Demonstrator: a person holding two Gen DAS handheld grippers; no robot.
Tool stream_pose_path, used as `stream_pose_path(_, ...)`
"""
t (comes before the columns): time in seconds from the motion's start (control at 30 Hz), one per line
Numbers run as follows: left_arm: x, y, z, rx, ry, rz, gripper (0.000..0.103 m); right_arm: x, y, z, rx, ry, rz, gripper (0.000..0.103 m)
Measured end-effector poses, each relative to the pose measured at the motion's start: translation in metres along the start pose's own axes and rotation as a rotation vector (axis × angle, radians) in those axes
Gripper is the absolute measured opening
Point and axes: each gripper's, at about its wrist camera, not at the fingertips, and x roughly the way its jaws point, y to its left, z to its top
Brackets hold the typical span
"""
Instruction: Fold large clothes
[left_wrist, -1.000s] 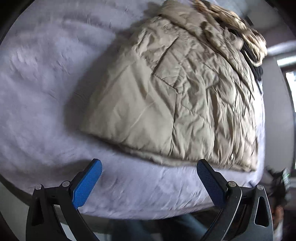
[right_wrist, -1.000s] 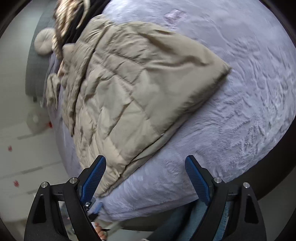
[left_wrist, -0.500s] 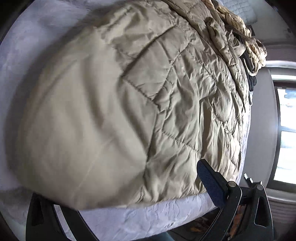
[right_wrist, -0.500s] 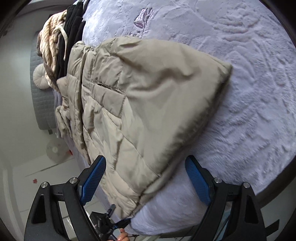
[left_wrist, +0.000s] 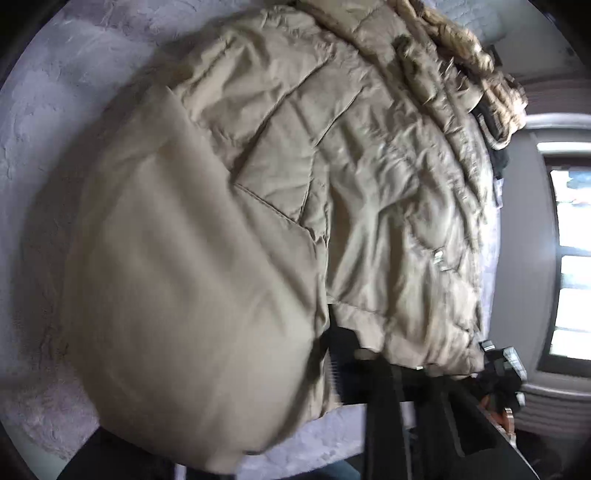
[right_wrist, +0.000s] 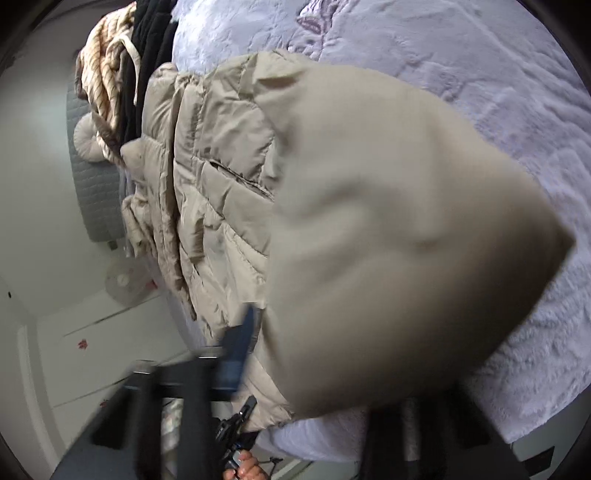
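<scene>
A beige padded jacket (left_wrist: 295, 184) lies on a pale lilac bedcover (left_wrist: 55, 110). In the left wrist view its smooth near part bulges over my left gripper (left_wrist: 295, 373); the left finger is hidden, the right finger (left_wrist: 343, 362) is pressed against the fabric. In the right wrist view the jacket (right_wrist: 388, 240) covers my right gripper (right_wrist: 306, 354); the blue left pad (right_wrist: 240, 339) touches the jacket edge, the right finger is hidden. Both seem closed on the jacket's near hem.
A striped beige garment (right_wrist: 99, 74) and a black garment (right_wrist: 147, 55) lie at the far end of the bed. A grey headboard (right_wrist: 88, 184) and white floor are beyond. A window (left_wrist: 569, 258) is at right.
Both grippers moved forward onto the jacket's near hem and their fingers came together on it. The jacket now fills both views and its near part is raised.
</scene>
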Motion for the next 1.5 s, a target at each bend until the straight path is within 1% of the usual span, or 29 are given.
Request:
stream_pose_path(0.07,-0.011,0.001,0.003,-0.041,-0.019,-0.048,0.015,-0.001,0.002,0.004,-0.015,0.024,-0.016,0.011)
stream_pose_path(0.1,-0.019,-0.001,0.004,-0.058,-0.035,-0.066,0.015,-0.002,0.005,0.005,-0.027,0.039,-0.009,0.01)
stream_pose_path(0.2,-0.039,-0.012,0.007,-0.06,-0.085,-0.071,0.015,-0.006,0.019,0.01,-0.073,0.085,0.021,0.009)
stream_pose_path(0.27,-0.054,-0.023,0.009,-0.045,-0.118,-0.068,0.015,-0.011,0.036,0.016,-0.112,0.111,0.058,0.009)
stream_pose_path(0.3,-0.062,-0.034,0.012,-0.027,-0.144,-0.063,0.015,-0.012,0.044,0.019,-0.131,0.119,0.07,0.009)
stream_pose_path(0.4,-0.085,-0.059,0.023,0.019,-0.208,-0.06,0.015,-0.015,0.077,0.032,-0.217,0.141,0.09,0.009)
stream_pose_path(0.53,-0.108,-0.085,0.049,0.066,-0.283,-0.057,0.015,-0.015,0.129,0.052,-0.328,0.142,0.103,0.009)
stream_pose_path(0.67,-0.117,-0.109,0.085,0.105,-0.32,-0.064,0.015,-0.013,0.178,0.072,-0.421,0.12,0.116,0.009)
stream_pose_path(0.77,-0.119,-0.126,0.118,0.159,-0.329,-0.056,0.015,-0.005,0.215,0.085,-0.483,0.09,0.109,0.009)
stream_pose_path(0.93,-0.109,-0.153,0.182,0.258,-0.33,-0.004,0.015,0.018,0.269,0.113,-0.537,0.024,0.09,0.009)
stream_pose_path(1.03,-0.093,-0.156,0.22,0.266,-0.331,0.035,0.015,0.042,0.292,0.134,-0.542,0.001,0.061,0.009)
stream_pose_path(1.1,-0.08,-0.154,0.242,0.262,-0.322,0.06,0.015,0.058,0.3,0.147,-0.549,0.001,0.036,0.009)
stream_pose_path(1.2,-0.051,-0.148,0.275,0.247,-0.285,0.081,0.015,0.091,0.307,0.167,-0.545,-0.003,-0.023,0.009)
stream_pose_path(1.3,-0.021,-0.145,0.302,0.238,-0.229,0.129,0.019,0.116,0.3,0.186,-0.514,-0.008,-0.071,0.009)
stream_pose_path(1.33,-0.015,-0.145,0.306,0.236,-0.221,0.139,0.021,0.122,0.297,0.191,-0.497,-0.01,-0.084,0.009)
stream_pose_path(1.4,-0.009,-0.146,0.311,0.234,-0.2,0.155,0.021,0.133,0.294,0.196,-0.466,-0.012,-0.094,0.01)
stream_pose_path(1.43,-0.009,-0.147,0.311,0.242,-0.191,0.159,0.023,0.135,0.292,0.198,-0.451,-0.012,-0.094,0.011)
stream_pose_path(1.5,-0.017,-0.152,0.305,0.276,-0.196,0.159,0.047,0.136,0.292,0.2,-0.447,-0.013,-0.1,0.011)
